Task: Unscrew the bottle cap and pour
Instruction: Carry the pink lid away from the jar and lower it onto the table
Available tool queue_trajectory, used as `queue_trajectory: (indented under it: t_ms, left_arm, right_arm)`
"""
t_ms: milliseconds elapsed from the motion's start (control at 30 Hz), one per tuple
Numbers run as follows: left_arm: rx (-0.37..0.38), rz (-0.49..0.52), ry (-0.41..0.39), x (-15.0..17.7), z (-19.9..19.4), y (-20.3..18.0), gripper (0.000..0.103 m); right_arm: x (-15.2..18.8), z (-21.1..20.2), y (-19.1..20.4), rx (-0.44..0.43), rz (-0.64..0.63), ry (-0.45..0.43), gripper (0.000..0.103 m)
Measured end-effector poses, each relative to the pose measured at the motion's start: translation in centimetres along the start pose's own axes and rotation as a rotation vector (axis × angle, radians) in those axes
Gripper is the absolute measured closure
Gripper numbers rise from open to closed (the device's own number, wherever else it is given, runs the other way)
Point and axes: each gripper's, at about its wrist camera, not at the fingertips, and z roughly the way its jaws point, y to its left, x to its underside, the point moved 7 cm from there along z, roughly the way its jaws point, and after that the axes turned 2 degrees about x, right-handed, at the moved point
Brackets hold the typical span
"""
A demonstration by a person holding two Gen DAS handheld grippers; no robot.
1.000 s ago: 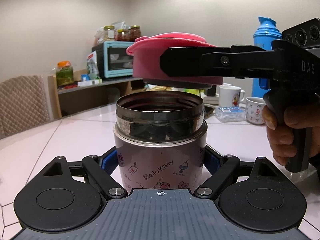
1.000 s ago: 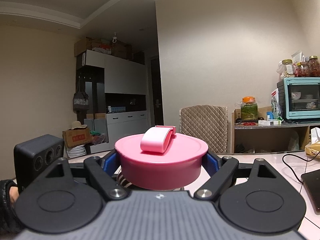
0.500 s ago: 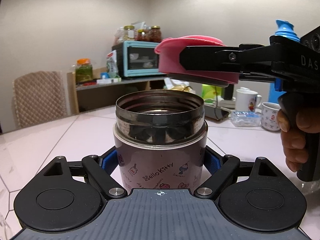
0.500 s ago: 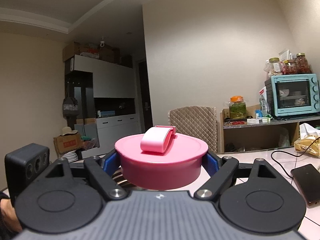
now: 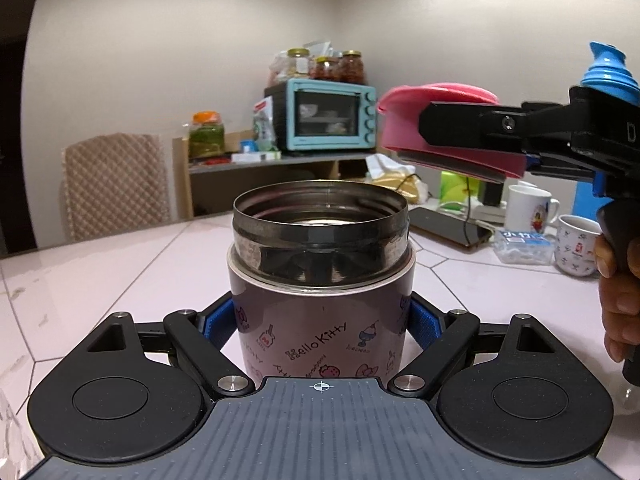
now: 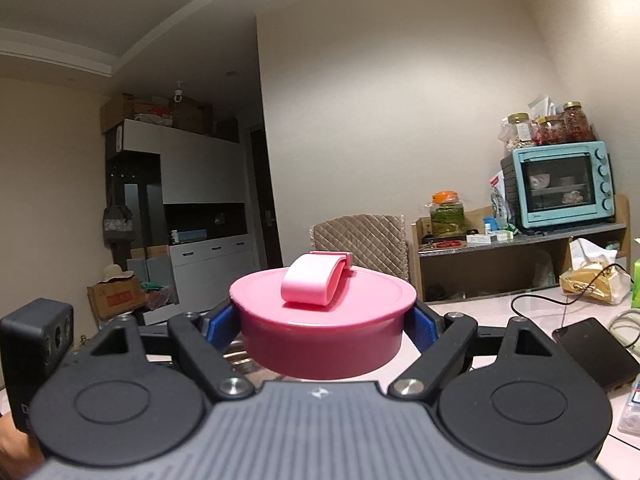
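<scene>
A purple Hello Kitty food jar (image 5: 320, 304) stands upright on the pale table, its steel threaded mouth uncovered. My left gripper (image 5: 320, 326) is shut on the jar's body, blue pads on both sides. The pink cap (image 6: 322, 324), with a folded pink handle on top, is held off the jar in my right gripper (image 6: 322, 326), which is shut on its rim. In the left wrist view the pink cap (image 5: 404, 120) hangs tilted, above and to the right of the jar's mouth, in the right gripper (image 5: 448, 130).
A phone (image 5: 448, 222) on a cable, two mugs (image 5: 528, 210), a small packet and a blue thermos (image 5: 608, 68) stand on the table's far right. A shelf with a teal toaster oven (image 5: 332, 120) and jars lies behind. A quilted chair (image 5: 114, 184) is far left.
The cap has moved from directly over the jar's mouth to the right and tilted. The left view has swung, so the background slid right.
</scene>
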Motion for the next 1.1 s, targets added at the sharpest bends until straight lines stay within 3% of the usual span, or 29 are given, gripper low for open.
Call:
queue_trajectory:
  t_ms: [600,1100]
  left_arm:
    - [-0.096,-0.029,0.002,0.0,0.0,-0.3,0.013]
    - [-0.162,-0.058,0.001,-0.3,-0.1,-0.6,0.013]
  right_arm:
    - [2.0,0.3,-2.8,0.115,0.015,0.082,0.018]
    - [4.1,0.1,-3.2,0.152,-0.015,0.175,0.018]
